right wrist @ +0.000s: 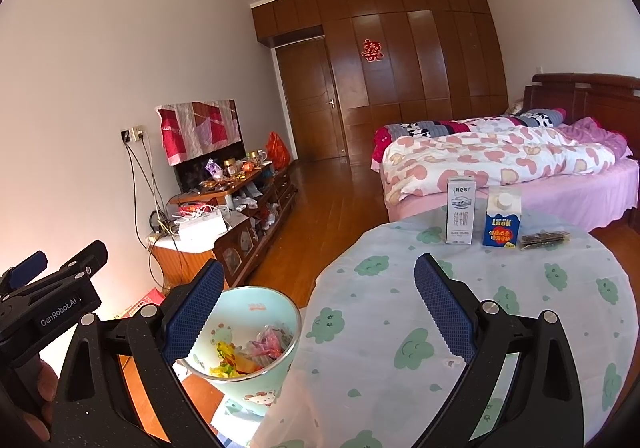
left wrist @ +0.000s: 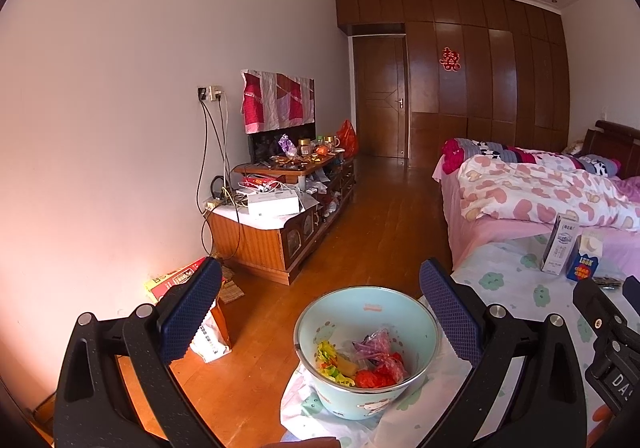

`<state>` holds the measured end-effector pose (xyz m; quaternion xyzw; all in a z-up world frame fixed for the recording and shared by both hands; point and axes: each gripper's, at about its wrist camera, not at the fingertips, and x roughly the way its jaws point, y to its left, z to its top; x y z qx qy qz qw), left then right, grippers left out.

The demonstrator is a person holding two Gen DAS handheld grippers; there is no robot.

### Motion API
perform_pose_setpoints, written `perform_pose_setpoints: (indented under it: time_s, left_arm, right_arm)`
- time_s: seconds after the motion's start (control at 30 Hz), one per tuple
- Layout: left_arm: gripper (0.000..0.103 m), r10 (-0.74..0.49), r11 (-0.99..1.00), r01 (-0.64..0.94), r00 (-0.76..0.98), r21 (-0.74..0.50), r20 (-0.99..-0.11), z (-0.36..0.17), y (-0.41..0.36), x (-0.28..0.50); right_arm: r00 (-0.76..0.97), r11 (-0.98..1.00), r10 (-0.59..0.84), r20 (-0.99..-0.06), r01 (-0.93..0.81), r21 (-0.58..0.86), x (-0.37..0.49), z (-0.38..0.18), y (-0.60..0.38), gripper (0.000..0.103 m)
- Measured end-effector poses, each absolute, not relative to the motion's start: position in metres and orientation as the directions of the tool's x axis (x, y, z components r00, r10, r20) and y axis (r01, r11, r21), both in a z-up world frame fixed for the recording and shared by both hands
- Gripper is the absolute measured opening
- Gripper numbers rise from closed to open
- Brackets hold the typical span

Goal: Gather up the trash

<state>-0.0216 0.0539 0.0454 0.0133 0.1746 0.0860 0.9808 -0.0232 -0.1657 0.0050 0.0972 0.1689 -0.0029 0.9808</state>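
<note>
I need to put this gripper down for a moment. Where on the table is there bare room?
The tablecloth is bare across its near and middle part, between the light blue bin at its left edge and the far row. The far edge is crowded: white milk carton, blue Look carton and a dark wrapper side by side.

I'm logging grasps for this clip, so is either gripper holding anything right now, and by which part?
Nothing is held. The left gripper and right gripper are both open, above the pale blue cartoon-printed trash bin without touching it.
</note>
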Motion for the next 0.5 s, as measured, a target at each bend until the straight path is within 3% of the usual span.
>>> perform_pose_setpoints:
  time_s: [0.5]
  left_arm:
    - [0.094, 0.122, 0.992, -0.125, 0.926, 0.014, -0.356, 0.0467, 0.0578, -0.0228]
  right_arm:
    - [0.941, 0.98, 0.022, -0.338, 0.047, 0.194, -0.0238, 0.0061, -0.165, 0.094]
